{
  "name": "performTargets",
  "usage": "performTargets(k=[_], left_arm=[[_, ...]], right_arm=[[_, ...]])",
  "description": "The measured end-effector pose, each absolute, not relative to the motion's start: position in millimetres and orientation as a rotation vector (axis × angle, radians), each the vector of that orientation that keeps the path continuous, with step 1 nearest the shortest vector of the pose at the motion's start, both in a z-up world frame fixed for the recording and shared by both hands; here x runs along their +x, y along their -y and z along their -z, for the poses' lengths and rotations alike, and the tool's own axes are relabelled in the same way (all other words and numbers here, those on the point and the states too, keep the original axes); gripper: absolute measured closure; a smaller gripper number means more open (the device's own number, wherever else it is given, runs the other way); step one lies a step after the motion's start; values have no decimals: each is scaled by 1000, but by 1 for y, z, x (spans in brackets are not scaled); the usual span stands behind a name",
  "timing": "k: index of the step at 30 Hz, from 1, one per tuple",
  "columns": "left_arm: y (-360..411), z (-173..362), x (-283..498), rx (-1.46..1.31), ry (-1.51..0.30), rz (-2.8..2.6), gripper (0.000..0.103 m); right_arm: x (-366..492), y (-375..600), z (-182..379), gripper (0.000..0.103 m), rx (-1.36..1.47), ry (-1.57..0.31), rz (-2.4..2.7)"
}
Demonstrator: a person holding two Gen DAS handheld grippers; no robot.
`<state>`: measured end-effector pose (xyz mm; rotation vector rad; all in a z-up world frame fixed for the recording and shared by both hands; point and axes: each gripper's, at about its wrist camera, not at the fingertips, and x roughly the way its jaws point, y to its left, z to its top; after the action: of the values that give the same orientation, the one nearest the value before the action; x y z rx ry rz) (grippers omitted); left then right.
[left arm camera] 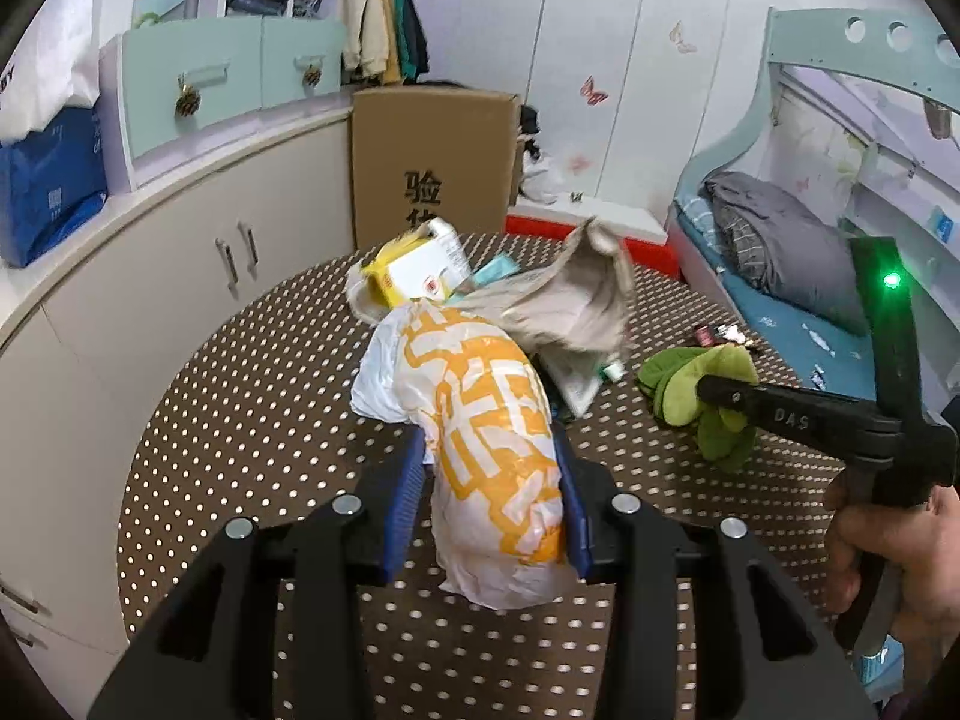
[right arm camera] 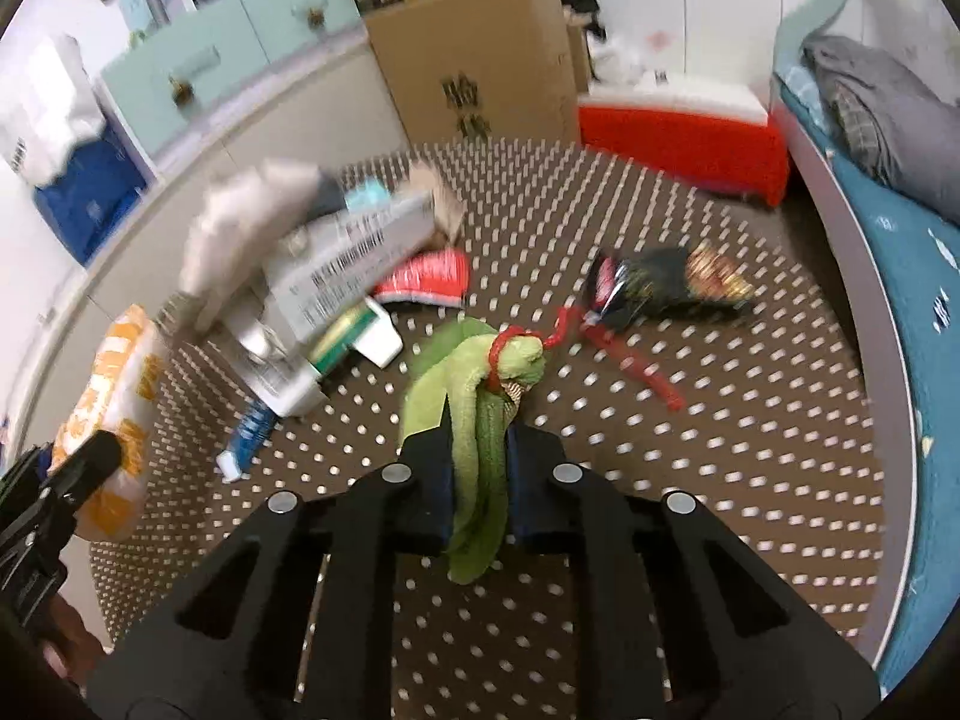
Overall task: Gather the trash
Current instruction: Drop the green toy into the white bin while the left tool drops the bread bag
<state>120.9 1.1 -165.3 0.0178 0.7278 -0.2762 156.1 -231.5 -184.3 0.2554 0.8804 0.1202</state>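
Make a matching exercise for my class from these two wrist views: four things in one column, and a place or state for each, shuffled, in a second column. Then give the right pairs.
Column one:
1. orange and white plastic bag
2. green cloth
3. black snack packet
4. cardboard box

Column two:
A. lying free on the dotted tablecloth
B. clamped in the right tongs
C. standing behind the table
D. clamped in the left tongs

Pairs: 1-D, 2-B, 3-A, 4-C
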Motion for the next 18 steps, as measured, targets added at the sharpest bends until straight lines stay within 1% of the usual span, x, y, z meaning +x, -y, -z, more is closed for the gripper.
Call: performTargets(k=[8,13,18], left_arm=[[53,130,102,29,-647,415,63],[113,112,96,59,-602,523,63],[193,104,84,83,-577,659,63]], right_arm=[[108,289,126,89,289,-731,-100],[75,341,95,89,304,-634,-33],[36,404,84,89,334,-578,96]])
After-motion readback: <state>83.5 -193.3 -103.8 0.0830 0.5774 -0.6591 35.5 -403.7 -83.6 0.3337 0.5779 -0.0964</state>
